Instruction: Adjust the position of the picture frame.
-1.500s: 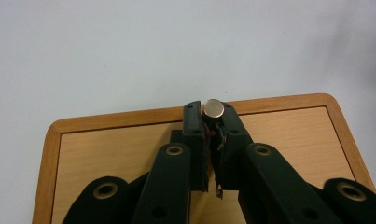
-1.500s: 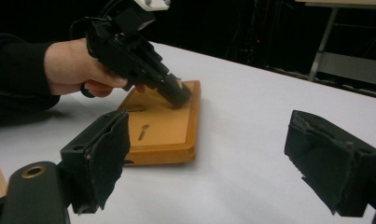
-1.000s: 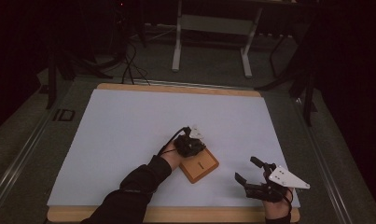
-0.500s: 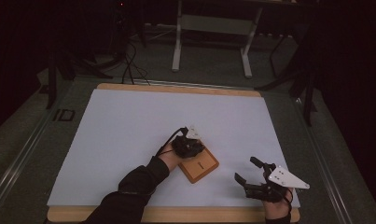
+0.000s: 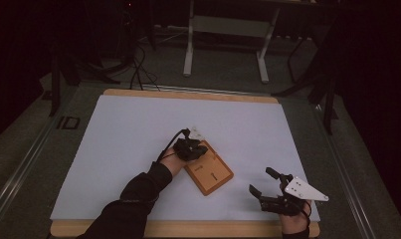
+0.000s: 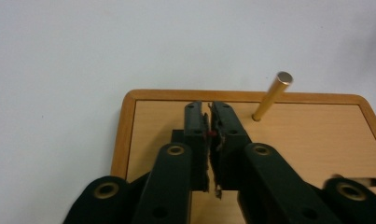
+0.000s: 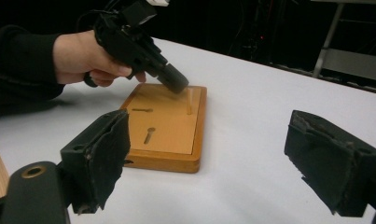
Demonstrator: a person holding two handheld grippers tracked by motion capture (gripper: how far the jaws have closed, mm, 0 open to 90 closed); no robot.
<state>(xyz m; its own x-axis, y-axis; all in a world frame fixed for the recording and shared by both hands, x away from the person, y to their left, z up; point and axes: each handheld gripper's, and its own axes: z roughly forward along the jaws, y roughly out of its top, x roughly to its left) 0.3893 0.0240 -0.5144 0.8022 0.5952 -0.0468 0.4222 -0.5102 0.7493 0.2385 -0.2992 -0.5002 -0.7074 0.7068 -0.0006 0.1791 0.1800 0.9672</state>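
A wooden board [image 5: 214,175] lies slantwise on the white table top, and it also appears in the left gripper view [image 6: 307,135] and the right gripper view [image 7: 169,126]. A brass peg [image 6: 271,97] stands upright in it near one end [image 7: 189,101]. My left gripper [image 5: 198,149] hovers over that end, just beside the peg [image 6: 209,114], its tip pointing down at the wood [image 7: 175,83]. Its jaws have just been closing and now meet with nothing visible between them. My right gripper [image 5: 261,180] rests near the front right corner, its jaws wide apart and empty [image 7: 223,158].
Two short slots [image 7: 147,135] are cut into the board's face. The white sheet [image 5: 138,129] covers a wood-edged table [image 5: 188,92]. A metal stand's legs [image 5: 223,45] and cables sit on the dark floor beyond.
My left gripper has shifted slightly toward the far end of the board. The right gripper has stayed where it was.
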